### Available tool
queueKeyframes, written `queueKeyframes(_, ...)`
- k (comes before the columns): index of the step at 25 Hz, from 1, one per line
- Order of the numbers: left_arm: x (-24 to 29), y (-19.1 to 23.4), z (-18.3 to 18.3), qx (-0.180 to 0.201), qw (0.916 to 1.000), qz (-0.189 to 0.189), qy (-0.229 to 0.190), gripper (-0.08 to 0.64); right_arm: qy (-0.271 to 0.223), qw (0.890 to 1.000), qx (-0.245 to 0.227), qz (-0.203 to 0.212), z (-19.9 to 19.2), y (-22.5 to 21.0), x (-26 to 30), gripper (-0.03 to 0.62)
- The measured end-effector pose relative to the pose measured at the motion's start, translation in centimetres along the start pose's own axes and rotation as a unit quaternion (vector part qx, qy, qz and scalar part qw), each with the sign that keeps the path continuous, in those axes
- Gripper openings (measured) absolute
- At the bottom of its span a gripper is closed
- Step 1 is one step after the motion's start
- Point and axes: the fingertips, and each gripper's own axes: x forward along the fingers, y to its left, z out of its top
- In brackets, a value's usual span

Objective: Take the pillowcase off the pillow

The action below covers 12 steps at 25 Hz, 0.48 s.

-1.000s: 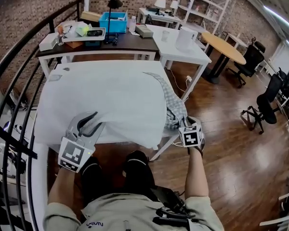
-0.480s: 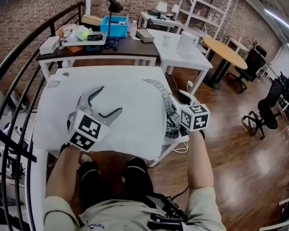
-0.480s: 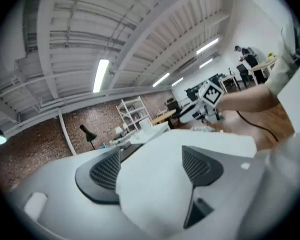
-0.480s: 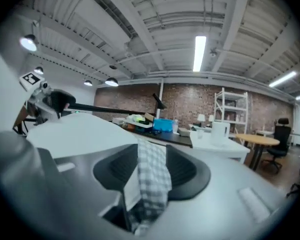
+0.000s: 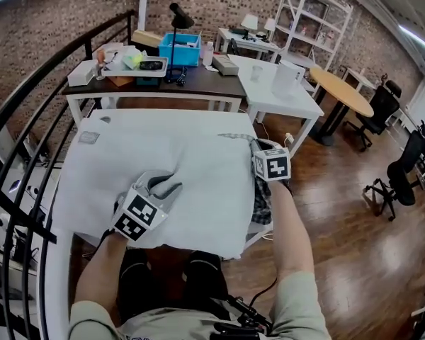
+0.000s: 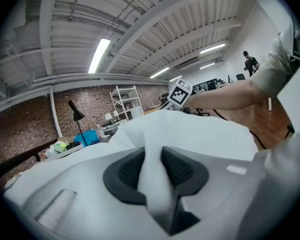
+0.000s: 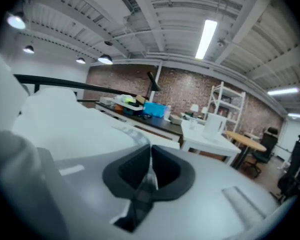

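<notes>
From the head view, the pillow (image 5: 191, 154) in its white pillowcase (image 5: 127, 158) fills the middle of the frame, with checked cloth (image 5: 261, 202) showing at its right end. My left gripper (image 5: 163, 188) sits low and left of centre. Its jaws have just been closing and now pinch a raised fold of the pillowcase (the fold stands up thick between the dark pads). My right gripper (image 7: 151, 171), at the pillow's right edge, is clamped tight on a thin strip of the checked cloth.
</notes>
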Motion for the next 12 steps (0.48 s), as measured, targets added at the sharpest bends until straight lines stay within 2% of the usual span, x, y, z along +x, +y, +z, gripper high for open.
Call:
queueKeyframes(2,-1.0,0.1,0.0,0.009,0.9992,0.018,-0.033,0.091,0.019,0.997,0.021,-0.072,-0.7,-3.4,0.8,0.009)
queueKeyframes(4,-1.6,0.1,-0.2,0.013,0.9980,0.031,-0.054,0.091,0.083,0.992,0.031,-0.088,-3.4,-4.8,2.1,0.011)
queueKeyframes(6,-1.7,0.2,-0.3,0.014,0.9975,0.037,-0.058,0.097,0.179,0.979,0.001,-0.102,-7.7,-5.5,2.5,0.011)
queueKeyframes(7,-1.6,0.3,-0.3,0.013,0.9976,0.037,-0.056,0.103,0.209,0.971,-0.017,-0.114,-9.4,-6.0,2.5,0.016)
queueKeyframes(8,-1.4,0.4,-0.3,0.011,0.9978,0.036,-0.054,0.111,0.212,0.970,-0.019,-0.115,-10.4,-6.1,2.7,0.027)
queueKeyframes(9,-1.3,0.5,-0.2,0.008,0.9980,0.033,-0.053,0.125,0.194,0.975,-0.005,-0.105,-10.6,-5.9,2.8,0.055)
queueKeyframes(12,-1.1,0.6,0.8,0.004,0.9975,0.028,-0.065,0.174,0.083,0.992,0.071,-0.068,-7.5,-5.3,0.6,0.169)
